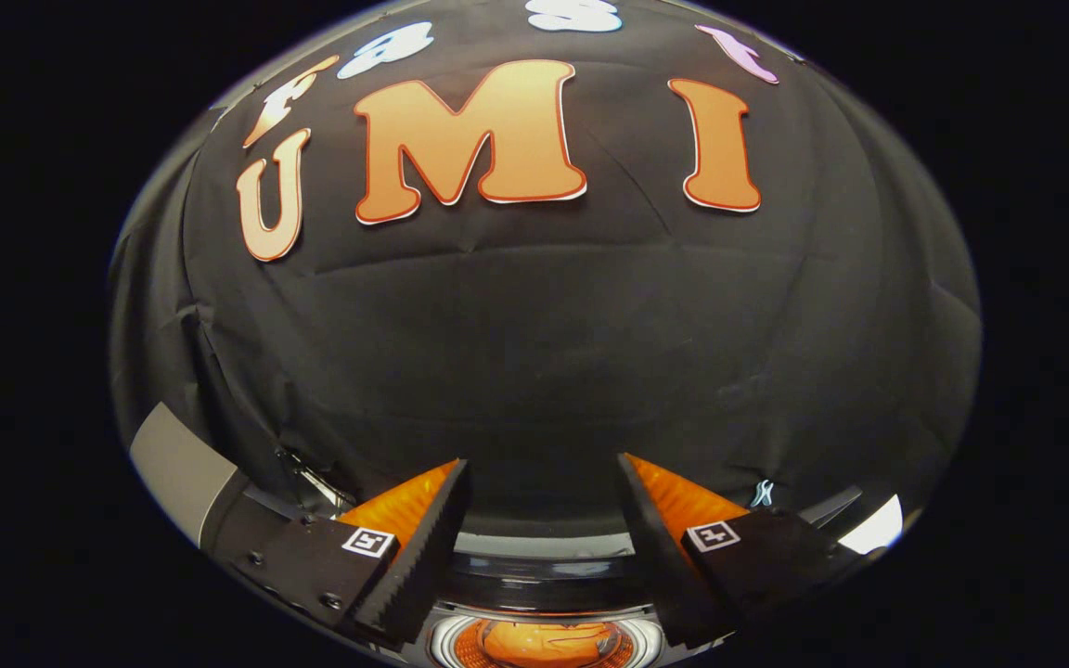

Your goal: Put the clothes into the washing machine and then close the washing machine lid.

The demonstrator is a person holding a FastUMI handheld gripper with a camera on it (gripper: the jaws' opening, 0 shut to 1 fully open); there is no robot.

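Note:
My gripper point(542, 462) is open, and its two orange fingers with black toothed pads point(428, 538) hold nothing between them. Just under and between the fingers lies the glossy dark top of the washing machine point(544, 575). Nearer to me it carries a round white-rimmed part point(544, 642) with an orange glow inside. I cannot tell whether that round part is an opening or a shut lid window. Beyond the fingertips there is only the black cloth wall point(544, 353).
A grey flat panel point(184, 468) stands off to the left of the left finger, with a thin shiny metal piece point(316, 482) beside it. A bright white patch point(873, 527) shows past the right finger. The cloth wall is close ahead.

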